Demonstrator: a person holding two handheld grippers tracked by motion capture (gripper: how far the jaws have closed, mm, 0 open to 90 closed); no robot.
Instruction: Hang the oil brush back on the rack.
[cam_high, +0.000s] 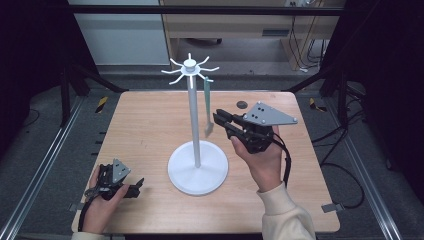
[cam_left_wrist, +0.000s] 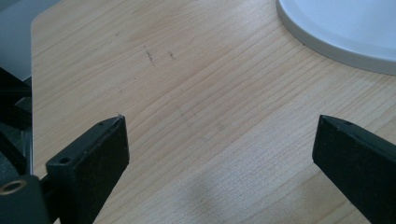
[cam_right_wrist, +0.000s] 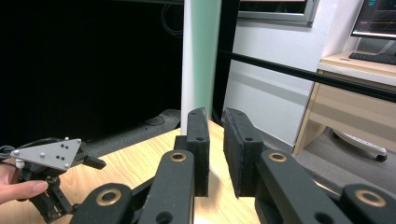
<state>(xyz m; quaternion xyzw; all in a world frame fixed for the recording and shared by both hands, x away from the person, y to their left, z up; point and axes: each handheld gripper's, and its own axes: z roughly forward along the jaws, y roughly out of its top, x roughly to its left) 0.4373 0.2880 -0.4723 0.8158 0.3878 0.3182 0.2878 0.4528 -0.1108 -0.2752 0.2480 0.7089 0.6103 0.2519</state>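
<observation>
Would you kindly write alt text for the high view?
A white hook stand sits mid-table with a green utensil hanging from one hook. The right gripper, jaws nearly closed, points at the utensil's lower end; the left gripper rests on the wooden table.

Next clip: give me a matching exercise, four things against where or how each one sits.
Things:
1 left gripper
2 right gripper
3 green tool
4 stand

States:
a hangs from a hook
b upright on its round base
c low at the near left, jaws wide
d raised beside the green tool

Pairs: 1-c, 2-d, 3-a, 4-b
</observation>
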